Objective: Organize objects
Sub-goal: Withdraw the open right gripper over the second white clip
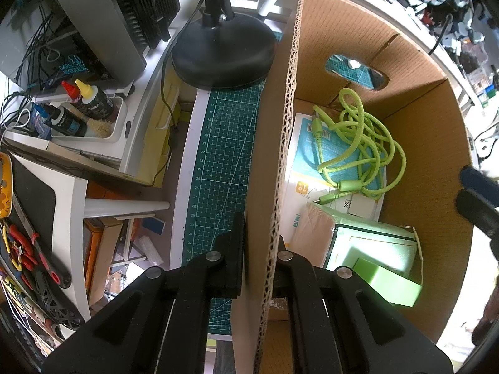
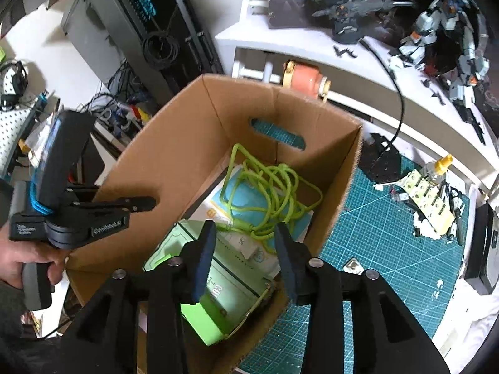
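Directly under my right tongs (image 2: pixel 244 258), inside the cardboard box (image 2: pixel 174 168), sits the green package (image 2: pixel 230 283). The jaws stand apart above it with nothing between them and no pad touching it. The package's long axis runs from the box's near corner toward its middle, roughly in line with the tongs. Further into the box from the package, a lime-green cable (image 2: pixel 274 190) lies coiled on a pale blue-and-white carton (image 2: pixel 246 193), close up against the box's far wall with the handle slot.

My left tongs (image 1: pixel 257 249) are clamped on the box's left wall, one jaw outside, one inside, holding it steady. So the right hand is the one free, and much the nearer to anything in the box.

Room is tight inside: walls close on all sides of the package. I judge straight up to be the clean way out. Beyond the box's right wall the green cutting mat (image 2: pixel 389 249) on the bench is fairly open near the box, with clutter further off.
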